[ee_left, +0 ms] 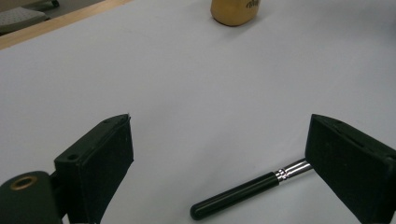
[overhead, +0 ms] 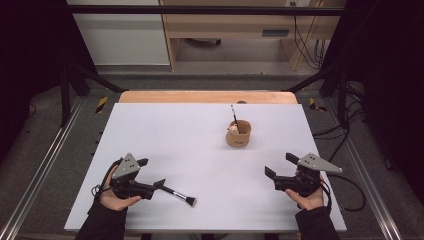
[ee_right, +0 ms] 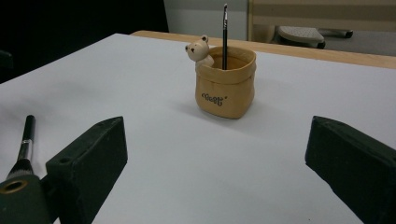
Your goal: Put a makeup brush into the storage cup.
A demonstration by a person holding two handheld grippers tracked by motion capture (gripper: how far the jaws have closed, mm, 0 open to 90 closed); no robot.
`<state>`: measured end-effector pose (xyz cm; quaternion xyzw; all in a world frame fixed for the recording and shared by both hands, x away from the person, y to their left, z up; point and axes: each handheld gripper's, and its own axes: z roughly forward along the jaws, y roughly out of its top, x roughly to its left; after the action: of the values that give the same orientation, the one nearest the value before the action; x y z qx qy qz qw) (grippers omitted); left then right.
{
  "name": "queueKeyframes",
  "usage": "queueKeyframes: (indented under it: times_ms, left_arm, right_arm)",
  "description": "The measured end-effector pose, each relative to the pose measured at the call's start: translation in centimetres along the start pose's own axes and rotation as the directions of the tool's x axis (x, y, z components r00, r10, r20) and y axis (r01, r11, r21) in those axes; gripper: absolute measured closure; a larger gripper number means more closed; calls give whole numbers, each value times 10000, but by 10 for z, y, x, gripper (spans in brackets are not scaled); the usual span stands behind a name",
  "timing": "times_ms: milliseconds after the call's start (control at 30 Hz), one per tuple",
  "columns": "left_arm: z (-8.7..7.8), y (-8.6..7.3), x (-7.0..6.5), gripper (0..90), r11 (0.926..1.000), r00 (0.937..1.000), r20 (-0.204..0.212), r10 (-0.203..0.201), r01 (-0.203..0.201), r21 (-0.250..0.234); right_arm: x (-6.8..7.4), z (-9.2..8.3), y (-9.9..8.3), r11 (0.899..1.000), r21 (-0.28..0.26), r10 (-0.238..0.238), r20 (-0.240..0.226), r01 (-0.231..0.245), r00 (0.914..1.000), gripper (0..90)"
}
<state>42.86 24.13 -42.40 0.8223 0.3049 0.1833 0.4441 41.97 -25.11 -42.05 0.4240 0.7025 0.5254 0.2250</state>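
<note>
The left hand-held gripper (overhead: 154, 173) rested near the front left corner of the surface (overhead: 175, 135), held in the person's left hand (overhead: 116, 196). Its jaws stood wide apart and held nothing. A makeup brush (overhead: 179, 195) lay flat on the surface close to the front edge, just beside this hand-held gripper. In the high view the black handle end pointed toward the lower jaw tip, and the bristle head pointed toward the middle of the front edge. In the left gripper view the brush handle (ee_left: 236, 195) lay between the jaws, with its silver ferrule (ee_left: 293, 170) passing behind the right-hand jaw. Whether the jaw touched the ferrule could not be determined.

The right hand-held gripper (overhead: 280, 165) rested near the front right corner of the surface, held in the person's right hand (overhead: 307, 199). Its jaws also stood wide apart and empty.

A tan holder (overhead: 238, 134) stood upright in the right half of the surface, between the centre and the rear edge, well apart from both hand-held grippers. In the right gripper view the holder (ee_right: 225, 87) carried a small bear figure (ee_right: 200, 50) at its rim and dark lettering on its front. A thin brush (ee_right: 224, 35) stood upright inside it.
</note>
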Motion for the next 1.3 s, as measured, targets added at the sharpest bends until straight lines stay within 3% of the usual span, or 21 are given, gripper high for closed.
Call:
queueKeyframes:
  times_ms: [700,1300]
  left_arm:
    - [21,-2,-17,87,9905,9929,954,710,-815,1109]
    - [43,-8,-34,142,9677,9738,1914,1227,-1601,1946]
  right_arm:
    - [1,1,-1,9999,104,-49,-41,49,10000,61]
    - [3,3,-2,9999,146,-52,-63,53,10000,60]
